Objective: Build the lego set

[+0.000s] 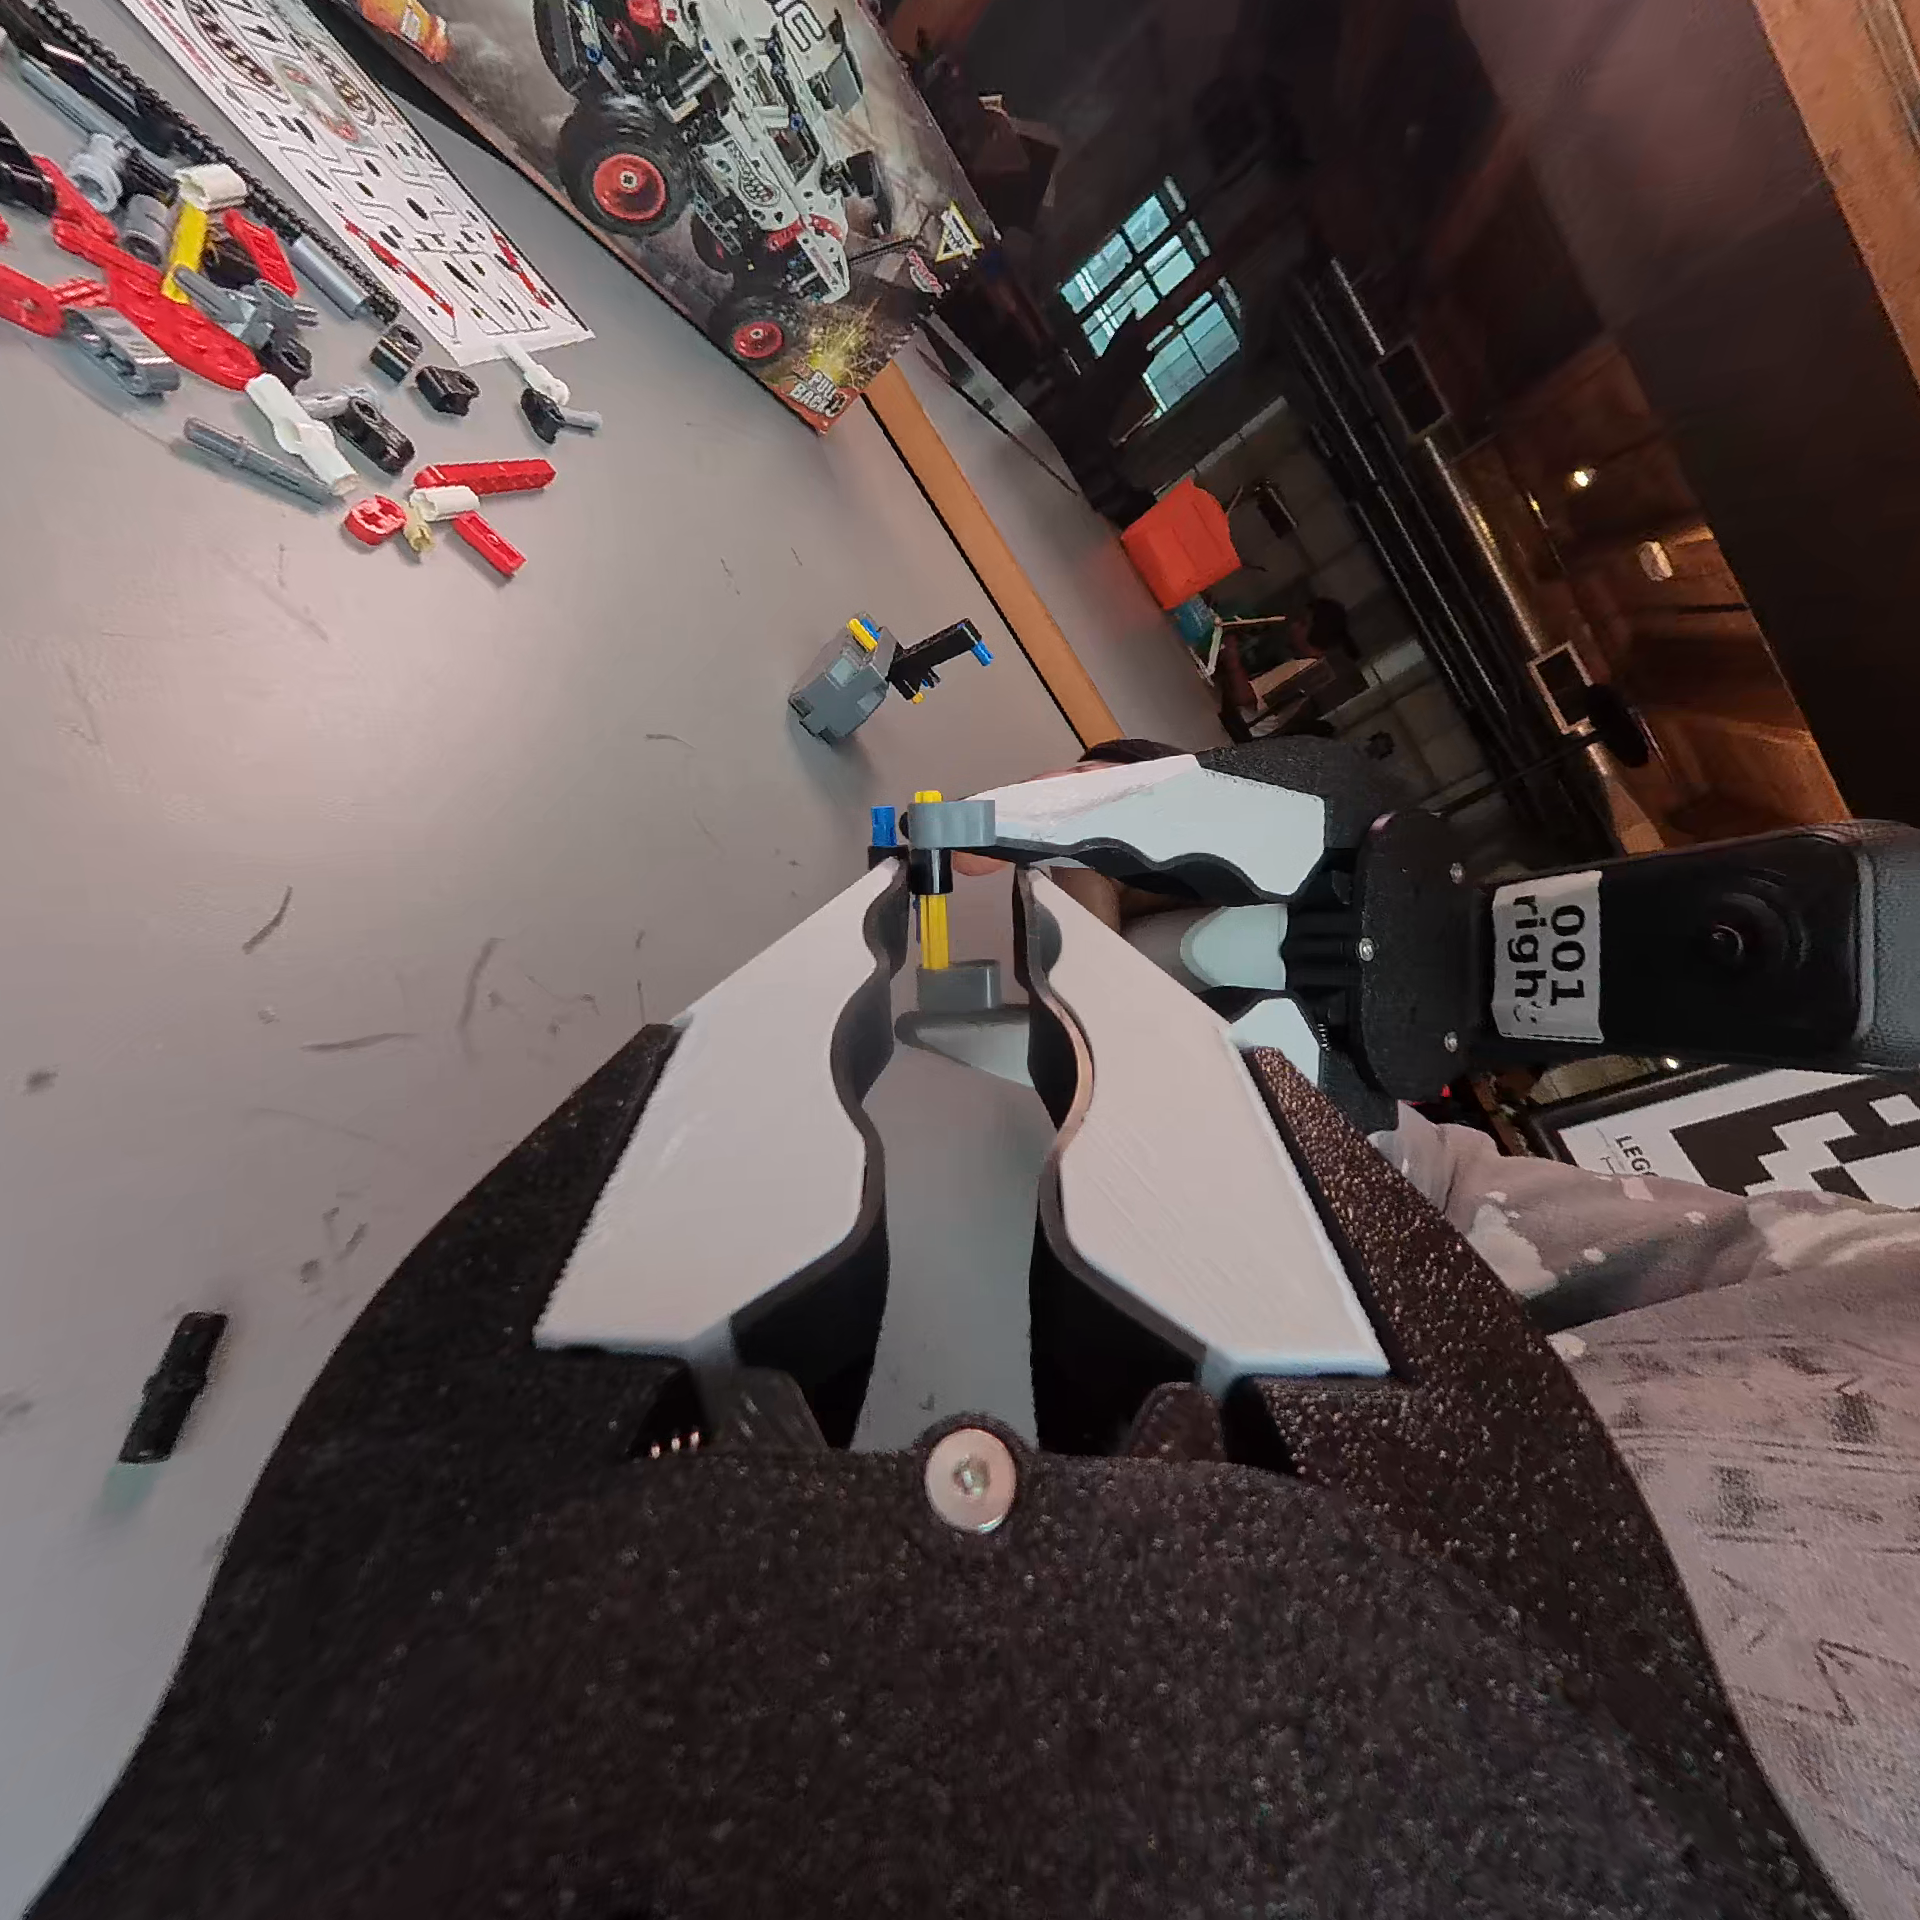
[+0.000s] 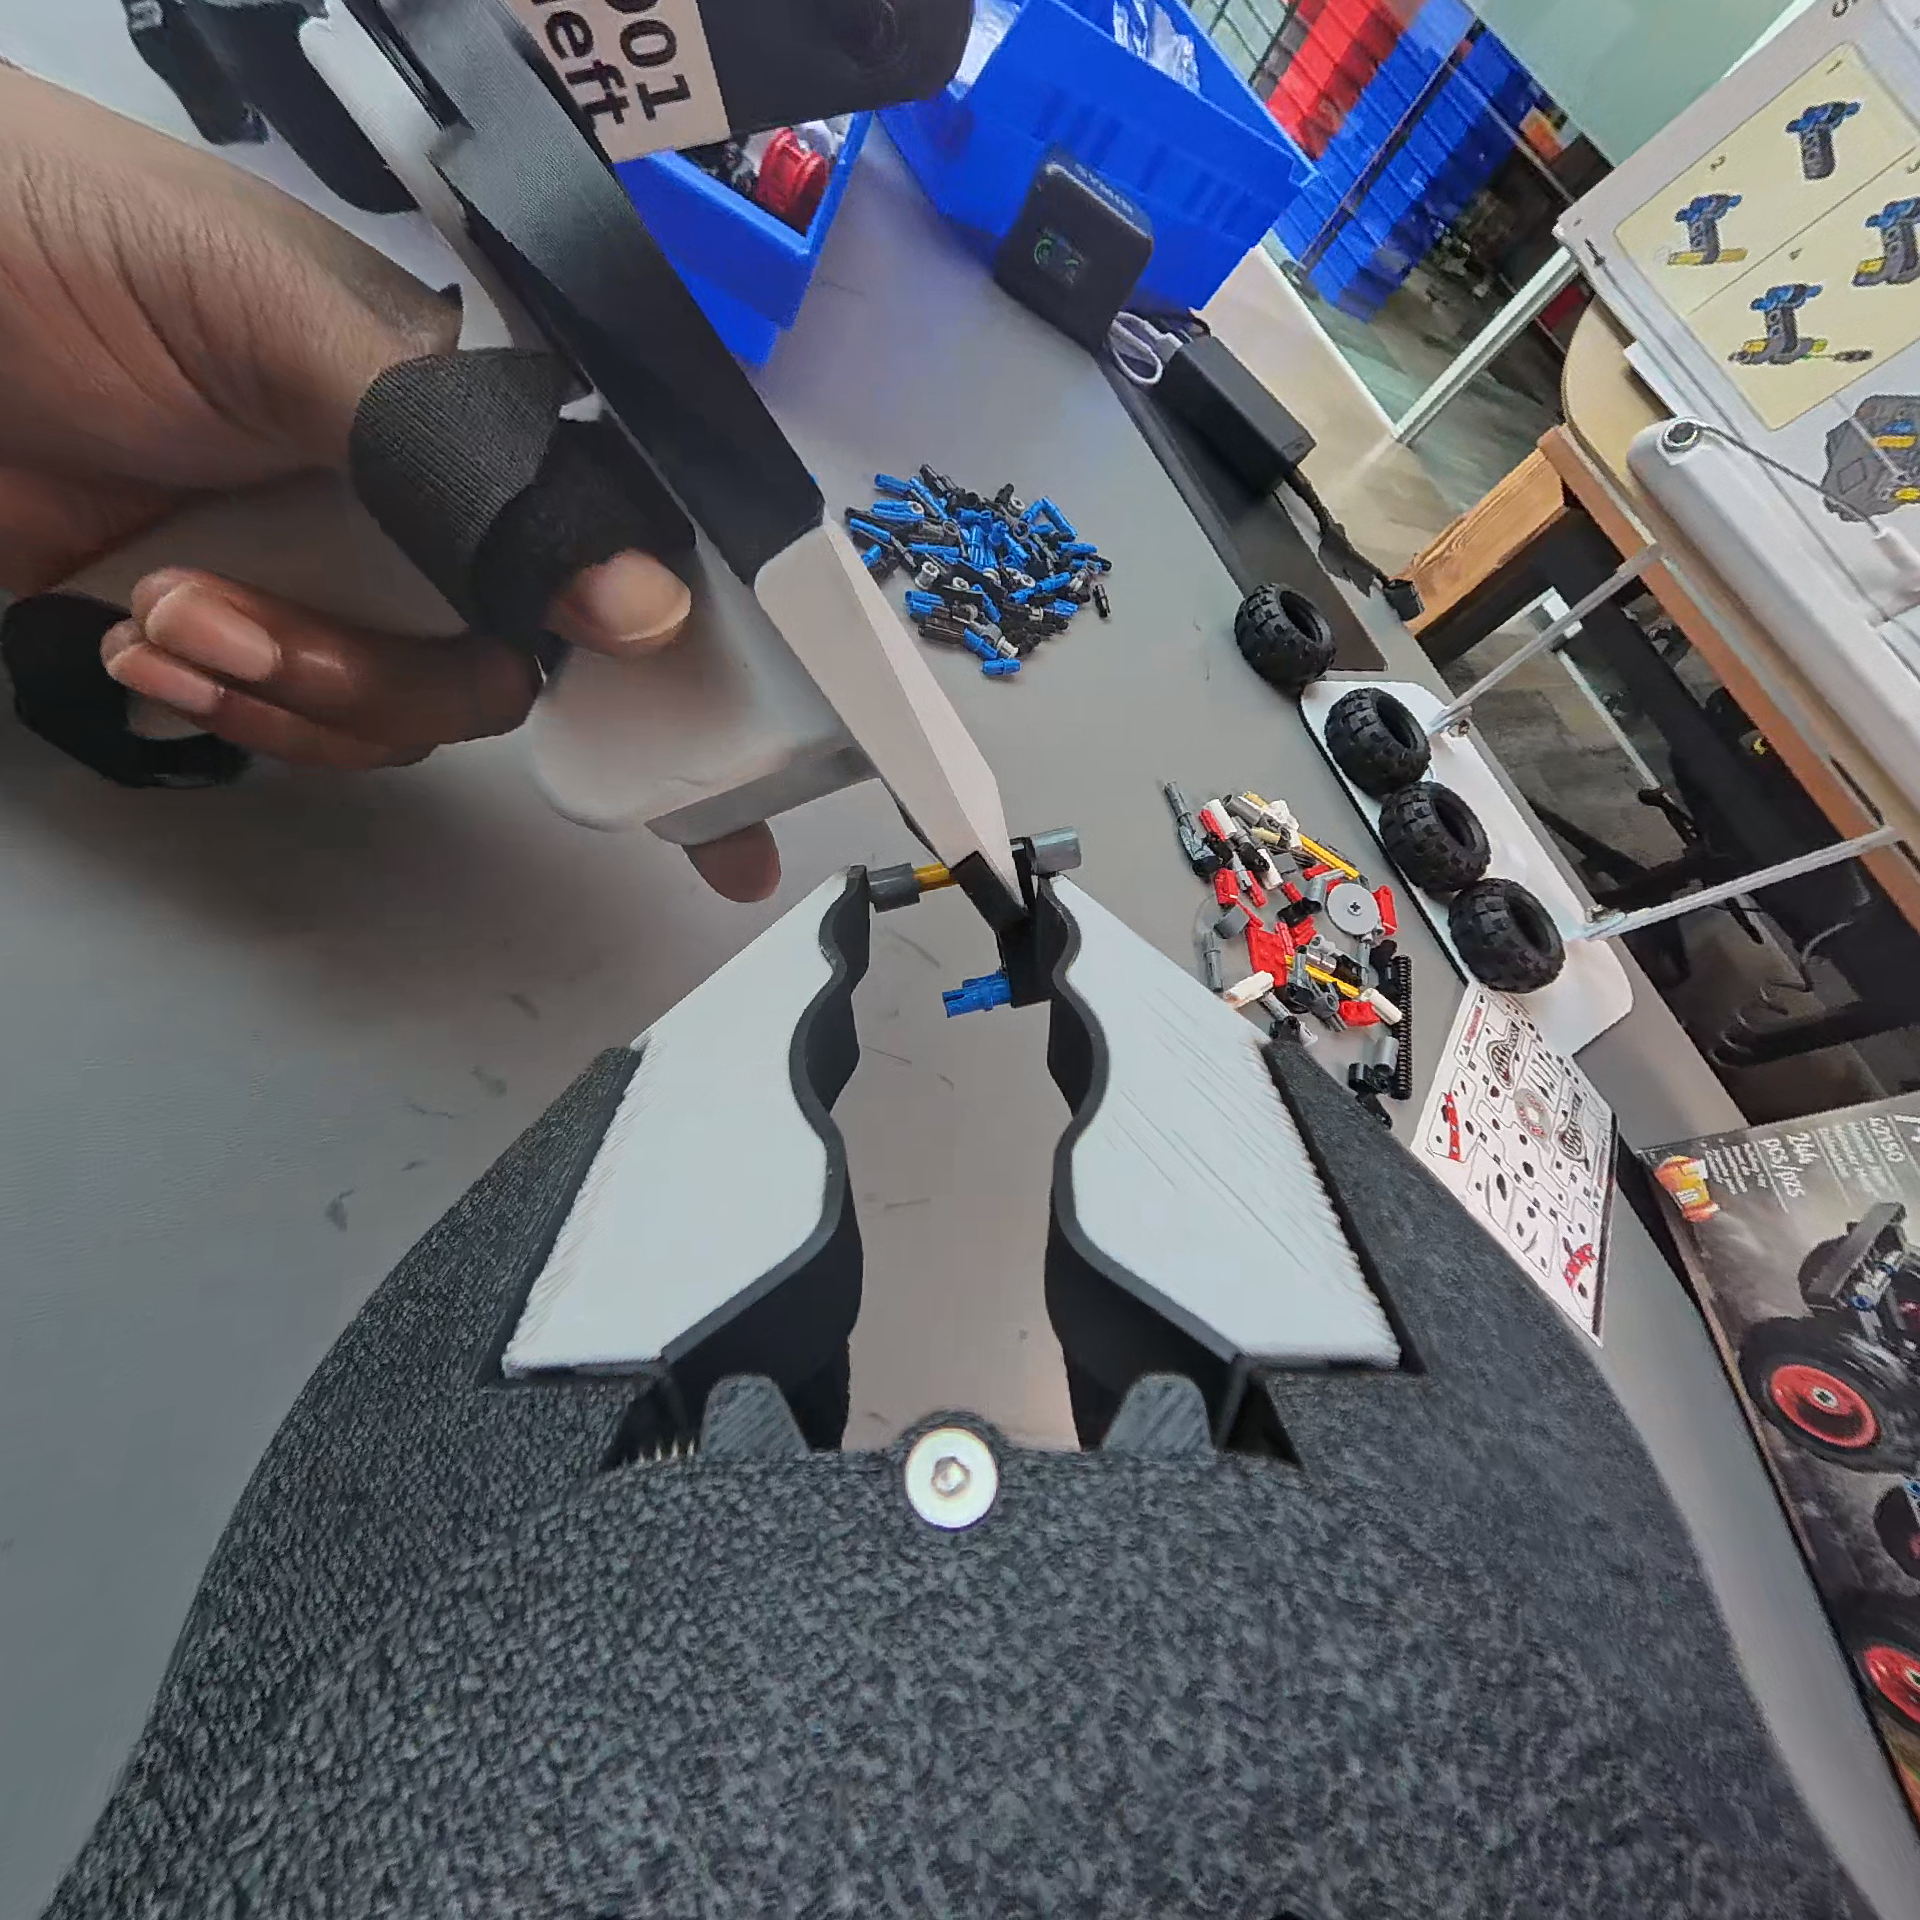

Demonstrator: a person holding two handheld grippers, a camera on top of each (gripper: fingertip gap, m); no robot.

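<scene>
At centre frame in both views, the two grippers meet above the grey table [image 1: 520,935] on one small assembly [image 1: 932,894]: a yellow axle with grey bushes, a black beam and a blue pin. The right gripper [image 2: 956,894] is clenched on its ends, the bush at one tip and the beam at the other. The left gripper [image 1: 956,883] stands part open around the axle; whether it grips, I cannot tell. Loose parts [image 1: 208,291] lie upper left, a grey sub-build [image 1: 847,681] nearby.
</scene>
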